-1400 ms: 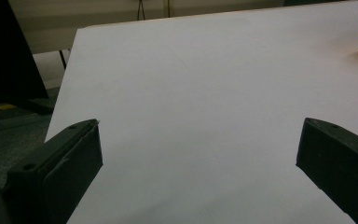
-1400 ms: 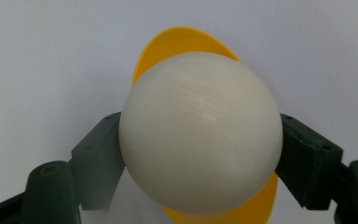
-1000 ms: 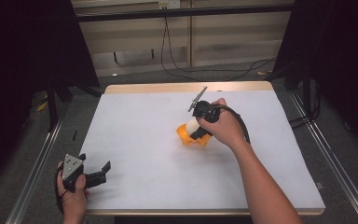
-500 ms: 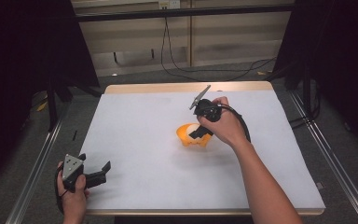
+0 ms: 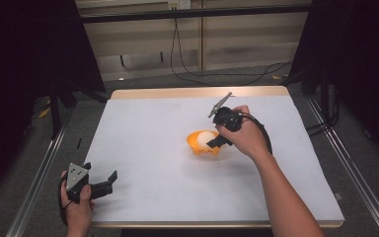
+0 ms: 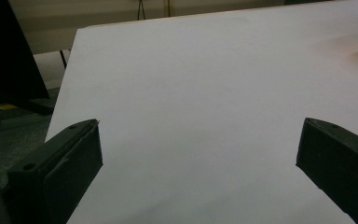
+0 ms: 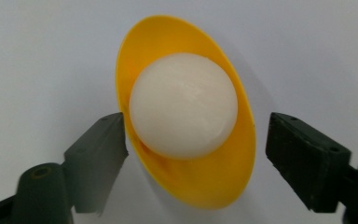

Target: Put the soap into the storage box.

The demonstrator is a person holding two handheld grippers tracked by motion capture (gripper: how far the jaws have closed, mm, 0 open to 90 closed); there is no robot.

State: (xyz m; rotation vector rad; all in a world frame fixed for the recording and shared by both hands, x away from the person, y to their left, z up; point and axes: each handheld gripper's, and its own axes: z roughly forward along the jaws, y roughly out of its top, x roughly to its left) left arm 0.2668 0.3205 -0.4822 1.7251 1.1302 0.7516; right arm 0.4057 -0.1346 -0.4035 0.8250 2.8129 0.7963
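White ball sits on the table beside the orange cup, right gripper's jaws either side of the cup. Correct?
Not quite. The white ball sits inside the orange cup, not beside it on the table; the right gripper view shows this. The right gripper does have its jaws either side of the cup.

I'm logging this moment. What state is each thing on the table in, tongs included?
Yellow cup: upright on the table, holding the ball.
White ball: resting in the cup, free.
Right tongs: jaws just closed in, astride the cup; left jaw at its rim, right jaw apart.
Left tongs: open, nothing between them, at the table's near left corner.
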